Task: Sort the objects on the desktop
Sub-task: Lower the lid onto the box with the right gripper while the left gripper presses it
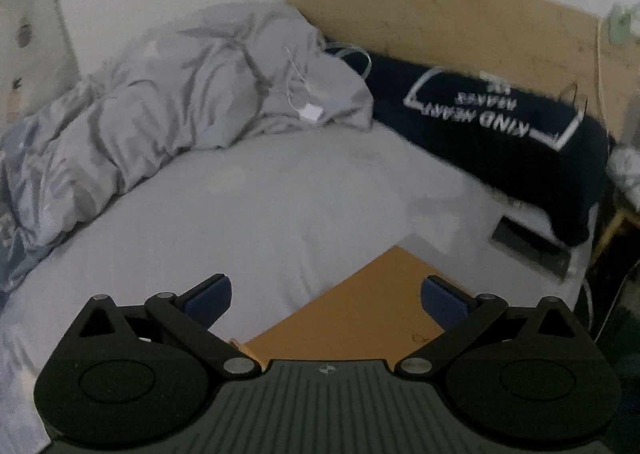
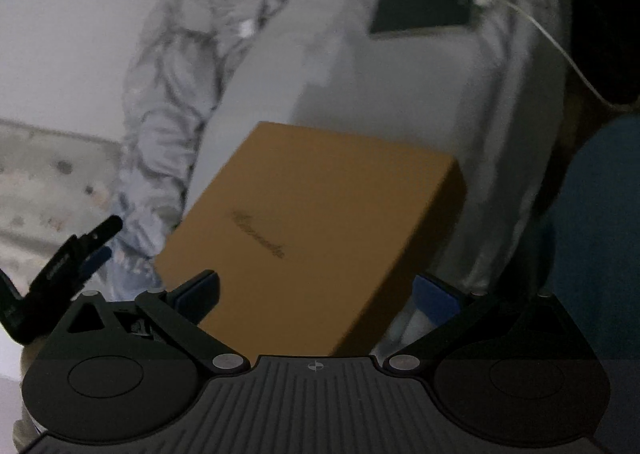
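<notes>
A flat brown box [image 2: 316,238] lies on the bed [image 1: 248,214], on the pale sheet, with a line of dark script printed across its lid. The right gripper [image 2: 318,296] hangs over the near end of it with its jaws spread wide and released: the left blue pad sits just over the box's near left edge, while the right pad stands off to the side of it, above the sheet. Nothing is pinched between them.

The left gripper [image 1: 326,296] is also spread open and empty. From its side only one corner of the box [image 1: 360,306] shows, pointing up between the two blue pads; the right pad overlaps the box's edge and the left pad is over bare sheet. Whether either gripper touches the box I cannot tell.

Farther up the bed a crumpled grey quilt [image 1: 192,94] is heaped on the left, with a small white tag on it. A dark navy pillow [image 1: 492,126] with white lettering lies against the wooden headboard [image 1: 440,18]. Just below the pillow, well apart from the box, a dark phone [image 1: 528,246] rests on the sheet, with a white cable [image 2: 560,54] plugged into it.
</notes>
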The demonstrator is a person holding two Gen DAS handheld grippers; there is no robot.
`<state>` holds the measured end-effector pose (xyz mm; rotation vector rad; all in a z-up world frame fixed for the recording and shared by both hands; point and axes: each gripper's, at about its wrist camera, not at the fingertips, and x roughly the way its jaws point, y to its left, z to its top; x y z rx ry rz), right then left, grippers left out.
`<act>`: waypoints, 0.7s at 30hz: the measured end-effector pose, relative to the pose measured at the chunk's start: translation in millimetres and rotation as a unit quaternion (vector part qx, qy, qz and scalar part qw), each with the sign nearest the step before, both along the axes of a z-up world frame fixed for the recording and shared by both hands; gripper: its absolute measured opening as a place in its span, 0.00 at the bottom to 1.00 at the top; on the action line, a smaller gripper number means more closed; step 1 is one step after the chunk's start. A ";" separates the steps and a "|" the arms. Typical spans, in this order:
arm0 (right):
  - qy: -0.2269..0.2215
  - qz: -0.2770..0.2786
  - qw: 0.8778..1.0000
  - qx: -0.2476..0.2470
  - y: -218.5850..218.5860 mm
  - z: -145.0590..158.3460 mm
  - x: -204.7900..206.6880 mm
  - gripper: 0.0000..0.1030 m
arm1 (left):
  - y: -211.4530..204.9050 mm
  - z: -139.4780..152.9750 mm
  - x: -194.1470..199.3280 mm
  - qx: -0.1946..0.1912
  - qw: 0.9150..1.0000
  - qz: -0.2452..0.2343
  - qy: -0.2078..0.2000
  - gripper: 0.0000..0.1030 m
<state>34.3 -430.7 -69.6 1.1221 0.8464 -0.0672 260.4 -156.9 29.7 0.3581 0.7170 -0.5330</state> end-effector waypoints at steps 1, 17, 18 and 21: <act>0.008 -0.009 1.000 0.008 1.2 -5.0 -0.1 1.00 | -6.3 -5.3 4.7 0.012 1.000 -0.008 0.005 1.00; 0.069 -0.027 0.997 0.023 32.7 -36.6 34.7 1.00 | -54.6 -68.9 65.8 0.112 0.985 -0.108 0.075 1.00; 0.071 -0.024 0.997 0.020 35.2 -37.1 38.0 1.00 | -53.8 -72.7 69.1 0.110 0.983 -0.112 0.092 1.00; 0.077 -0.015 0.997 0.012 42.5 -38.7 47.7 1.00 | -52.5 -82.7 76.1 0.104 0.975 -0.134 0.140 1.00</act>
